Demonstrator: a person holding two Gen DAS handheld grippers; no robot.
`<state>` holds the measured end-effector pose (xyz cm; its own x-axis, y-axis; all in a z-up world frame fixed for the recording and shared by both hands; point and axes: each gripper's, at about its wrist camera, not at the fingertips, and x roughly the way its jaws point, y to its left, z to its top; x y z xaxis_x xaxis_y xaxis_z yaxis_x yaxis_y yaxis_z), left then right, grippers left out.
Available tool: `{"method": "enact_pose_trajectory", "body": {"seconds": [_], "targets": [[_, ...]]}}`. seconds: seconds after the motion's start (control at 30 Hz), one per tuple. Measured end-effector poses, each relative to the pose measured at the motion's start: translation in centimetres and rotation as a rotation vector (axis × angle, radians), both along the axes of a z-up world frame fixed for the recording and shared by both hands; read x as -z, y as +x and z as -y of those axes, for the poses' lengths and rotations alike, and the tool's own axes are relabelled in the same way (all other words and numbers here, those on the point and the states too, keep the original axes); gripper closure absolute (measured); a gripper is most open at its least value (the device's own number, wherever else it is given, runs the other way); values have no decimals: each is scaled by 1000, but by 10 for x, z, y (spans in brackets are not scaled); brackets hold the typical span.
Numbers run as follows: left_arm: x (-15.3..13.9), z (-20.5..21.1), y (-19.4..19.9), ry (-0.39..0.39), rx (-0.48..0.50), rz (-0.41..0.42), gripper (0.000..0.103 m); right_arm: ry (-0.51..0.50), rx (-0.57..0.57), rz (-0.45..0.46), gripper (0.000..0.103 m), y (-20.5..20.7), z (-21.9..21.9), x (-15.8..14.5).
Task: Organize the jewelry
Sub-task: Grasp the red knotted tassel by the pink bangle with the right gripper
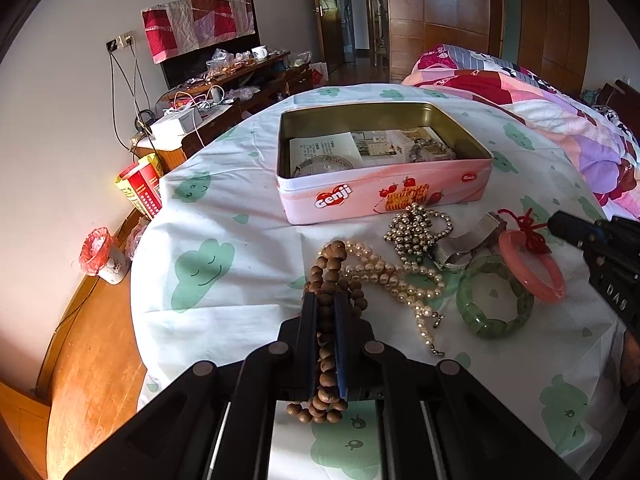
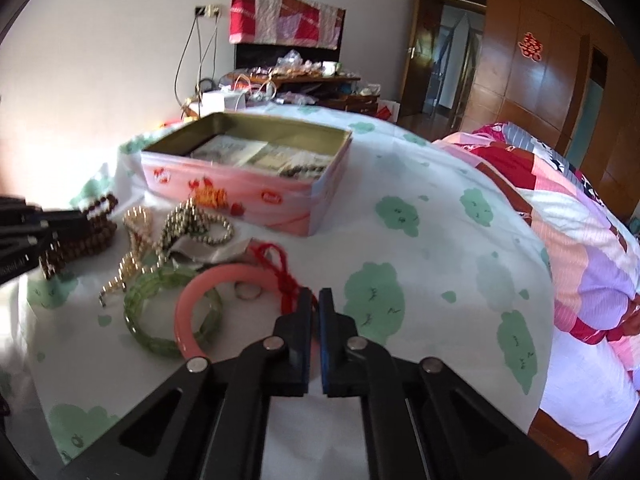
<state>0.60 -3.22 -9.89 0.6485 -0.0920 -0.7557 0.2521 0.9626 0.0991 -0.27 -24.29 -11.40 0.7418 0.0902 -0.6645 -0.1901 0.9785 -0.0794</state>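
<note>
Left wrist view: left gripper (image 1: 326, 300) clamped on brown wooden bead strand (image 1: 330, 276), beads bunched between the fingers and spilling out front and back. Open pink rectangular biscuit tin (image 1: 384, 196) sits straight ahead of it, long side facing the gripper, papers and a bracelet already inside. Rest of the jewelry lies on the white cloud-print bedsheet (image 1: 224, 216) between gripper and tin, off to the right: cream pearl necklace (image 1: 400, 276) touching the wooden beads, silvery metal bead cluster (image 1: 416, 232) just in front of the tin wall, green jade-like bangle (image 1: 494, 296), pink round bangle (image 1: 532, 266) with red knotted cord (image 1: 528, 224). Right gripper (image 1: 560, 224) enters from the right edge, tip at the red cord.

Right wrist view: right gripper (image 2: 316, 300) closed, nothing clearly pinched; red knot sits at its fingertips, pink bangle lying partly under its left finger. Tin is ahead and left. Left gripper with the wooden beads at far left edge.

Judgement: left hand is nearer the tin, straight forward lift-and-drop; pearls may drag along.
</note>
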Motion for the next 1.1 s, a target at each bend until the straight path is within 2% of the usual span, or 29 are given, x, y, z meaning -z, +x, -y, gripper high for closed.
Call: {"method": "enact_pose_trajectory", "body": {"seconds": [0.1,0.27,0.33,0.37,0.5,0.73,0.77,0.8,1.1], "targets": [[-3,1,-2,-1,7,7,96,11,11,26,99,-1,2,-9],[-3,1,-1,-4,4,2,96,-2,-4,16,98,2,0,-10],[-2,0,0,-7,2,-4,96,10,-13,7,84,3,-2,-9],[-2,0,0,-8,2,-5,96,11,-19,2,74,3,-1,-8],[-1,0,0,-10,1,-8,96,-46,-63,-31,72,6,-14,1],[-1,-1,1,-11,4,-8,96,-120,-109,-46,72,11,-25,12],[-1,-1,1,-10,5,-7,96,-117,-106,-45,78,12,-24,12],[-1,-1,1,-12,4,-6,96,-109,-106,-46,94,13,-23,12],[-16,-3,-1,-28,4,21,96,-39,-80,6,97,6,-10,-8]]}}
